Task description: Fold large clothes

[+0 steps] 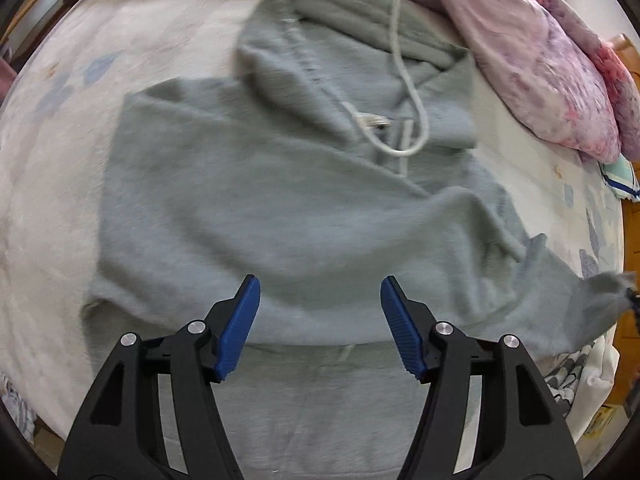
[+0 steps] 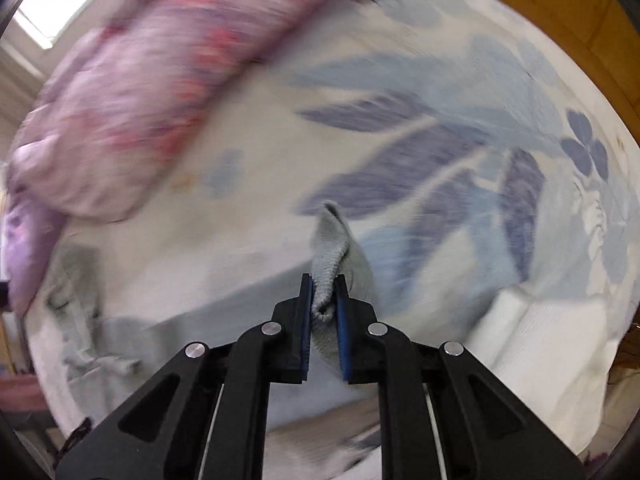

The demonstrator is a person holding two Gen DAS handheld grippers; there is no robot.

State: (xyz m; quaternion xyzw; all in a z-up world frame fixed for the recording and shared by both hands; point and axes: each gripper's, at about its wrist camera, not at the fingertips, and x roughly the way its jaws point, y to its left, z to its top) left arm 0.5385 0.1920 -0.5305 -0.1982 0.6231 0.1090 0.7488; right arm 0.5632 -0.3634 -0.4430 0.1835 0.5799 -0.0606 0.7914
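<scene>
A grey hoodie [image 1: 280, 200] lies on the bed, hood and white drawstring [image 1: 404, 92] at the far side, one sleeve folded across the body. Its other sleeve stretches out to the right, and its cuff [image 1: 608, 284] is lifted at the frame's right edge. My left gripper [image 1: 320, 292] is open and empty, hovering over the hoodie's lower body. My right gripper [image 2: 324, 284] is shut on the grey ribbed sleeve cuff [image 2: 330, 248] and holds it above the sheet.
The bed has a white sheet with blue leaf print [image 2: 440, 140]. A pink-purple floral quilt [image 1: 552, 68] is bunched at the far right, also in the right wrist view [image 2: 140, 92]. Wooden floor [image 2: 560, 12] lies past the bed's edge. White folded cloth [image 2: 540, 340] lies at the right.
</scene>
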